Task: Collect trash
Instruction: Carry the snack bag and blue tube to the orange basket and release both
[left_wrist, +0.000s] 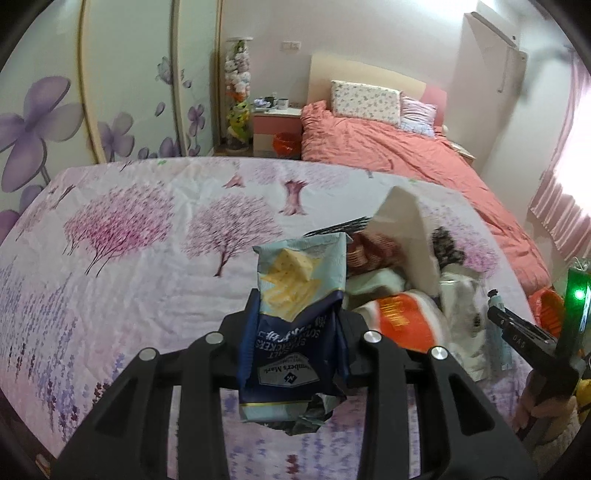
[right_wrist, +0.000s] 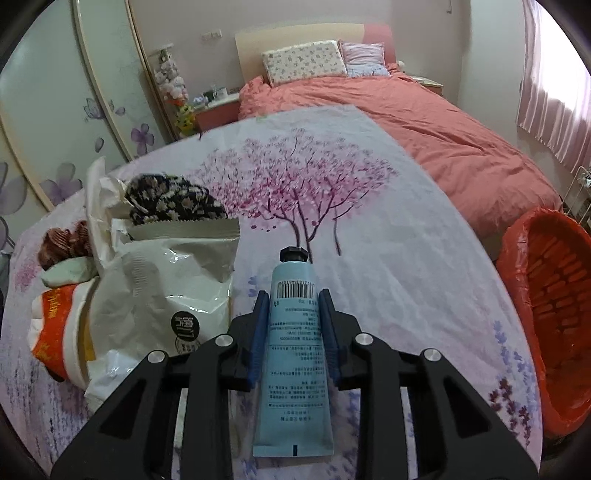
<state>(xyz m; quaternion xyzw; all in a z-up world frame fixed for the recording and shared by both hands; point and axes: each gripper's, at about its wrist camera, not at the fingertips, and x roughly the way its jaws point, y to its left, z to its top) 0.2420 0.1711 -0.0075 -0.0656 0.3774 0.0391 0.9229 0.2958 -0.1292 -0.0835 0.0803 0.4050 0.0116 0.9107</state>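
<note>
My left gripper (left_wrist: 297, 314) is shut on a blue and pale cracker bag (left_wrist: 295, 314) and holds it above the flowered cloth (left_wrist: 129, 258). My right gripper (right_wrist: 293, 314) is shut on a light blue tube (right_wrist: 293, 350) with a black cap, held above the same cloth (right_wrist: 369, 240). A pile of wrappers lies on the cloth: a white pouch (right_wrist: 173, 284), an orange and white bag (right_wrist: 55, 332) and a dark patterned bag (right_wrist: 170, 199). The pile also shows in the left wrist view (left_wrist: 402, 288). The right gripper with the tube shows at the right edge of the left wrist view (left_wrist: 517, 328).
A red basket lined with a red bag (right_wrist: 554, 314) stands right of the table. A bed with a salmon cover (right_wrist: 443, 122) lies beyond. A nightstand (left_wrist: 277, 125) and a wardrobe with purple flowers (left_wrist: 55, 110) stand at the back left.
</note>
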